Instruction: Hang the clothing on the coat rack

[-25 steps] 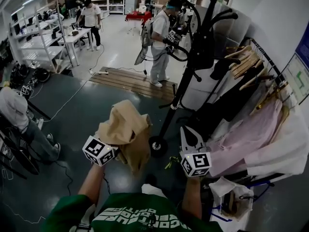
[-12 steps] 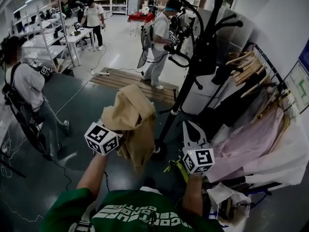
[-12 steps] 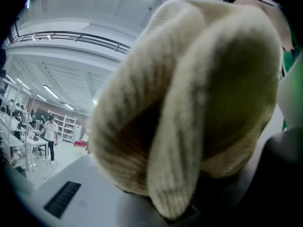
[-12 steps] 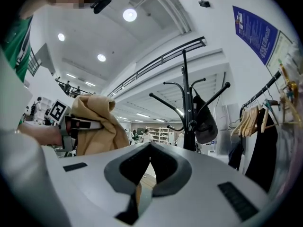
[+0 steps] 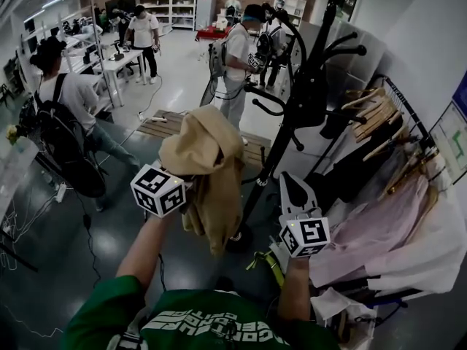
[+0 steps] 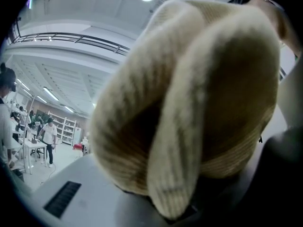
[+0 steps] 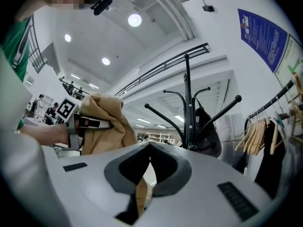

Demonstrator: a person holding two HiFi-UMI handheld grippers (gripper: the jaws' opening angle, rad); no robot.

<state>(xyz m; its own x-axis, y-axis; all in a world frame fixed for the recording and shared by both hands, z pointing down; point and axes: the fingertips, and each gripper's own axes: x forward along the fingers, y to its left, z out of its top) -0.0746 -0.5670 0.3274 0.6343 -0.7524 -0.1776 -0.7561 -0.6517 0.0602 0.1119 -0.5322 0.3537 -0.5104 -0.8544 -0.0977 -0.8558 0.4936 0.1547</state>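
Observation:
A tan knitted garment (image 5: 208,159) hangs in folds from my left gripper (image 5: 188,185), which is shut on it at chest height. In the left gripper view the garment (image 6: 199,103) fills nearly everything and hides the jaw tips. The black coat rack (image 5: 306,86) stands just right of the garment, its curved hooks above it, with a dark bag (image 5: 312,102) on one. My right gripper (image 5: 286,178) points up beside the pole, shut and holding nothing. The right gripper view shows its jaws (image 7: 150,144) meeting, with the rack (image 7: 188,103) and the garment (image 7: 106,122) beyond.
A clothes rail (image 5: 398,93) with wooden hangers and pink and white garments (image 5: 379,210) lines the right wall. A person with a backpack (image 5: 66,122) stands at left; others (image 5: 233,57) work behind the rack. A wooden pallet (image 5: 168,122) lies on the floor.
My left gripper has lifted the tan garment higher and nearer the rack. My right gripper has risen a little. The person at left has stood up and stepped closer.

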